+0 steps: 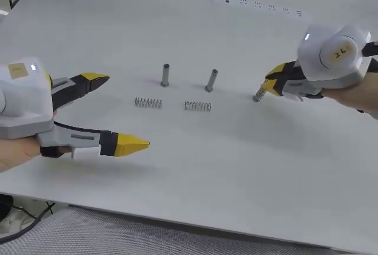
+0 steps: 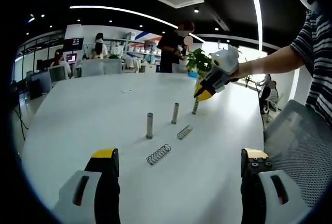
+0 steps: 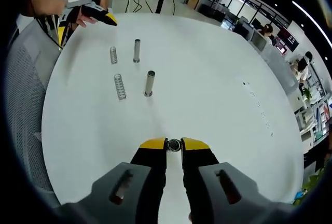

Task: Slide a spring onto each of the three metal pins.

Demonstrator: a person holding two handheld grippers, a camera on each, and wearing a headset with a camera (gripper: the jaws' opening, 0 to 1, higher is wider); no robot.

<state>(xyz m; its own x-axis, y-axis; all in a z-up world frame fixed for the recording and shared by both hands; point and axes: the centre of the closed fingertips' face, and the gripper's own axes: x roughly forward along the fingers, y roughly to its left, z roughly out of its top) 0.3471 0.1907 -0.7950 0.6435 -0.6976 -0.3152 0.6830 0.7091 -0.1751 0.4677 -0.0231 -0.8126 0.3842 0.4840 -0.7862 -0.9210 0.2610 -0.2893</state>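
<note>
White tabletop [image 1: 195, 172] carries every part of the task. My left gripper [image 2: 179, 156] hovers above it at my left, both yellow-tipped jaws spread wide with nothing between them. My right gripper [image 1: 269, 86] sits at my right, its jaws drawn nearly together about the round top of the third pin [image 3: 174, 144]. Whether the tips press the pin itself or the coil around it, I cannot tell.

The right gripper view, looking down along the jaws, gives that round top with a tip on either side, but hides the shaft. The head view and the left gripper view show the shaft side-on, wrapped in a fitted spring [image 1: 258, 95].

Outward from there stand two bare pins, upright and apart: the middle pin [image 1: 211, 81] and the left pin [image 1: 165, 75]. A loose spring lies flat on the table just in front of each: the right spring [image 1: 197, 106] before the middle pin, the left spring [image 1: 147, 103] before the left pin. Neither touches its pin.

In the head view a power strip [image 1: 260, 4] lies far back on the table. The left gripper view adds the room: ceiling lights, a potted plant [image 2: 199, 60] and people [image 2: 171, 47] standing beyond the table.
</note>
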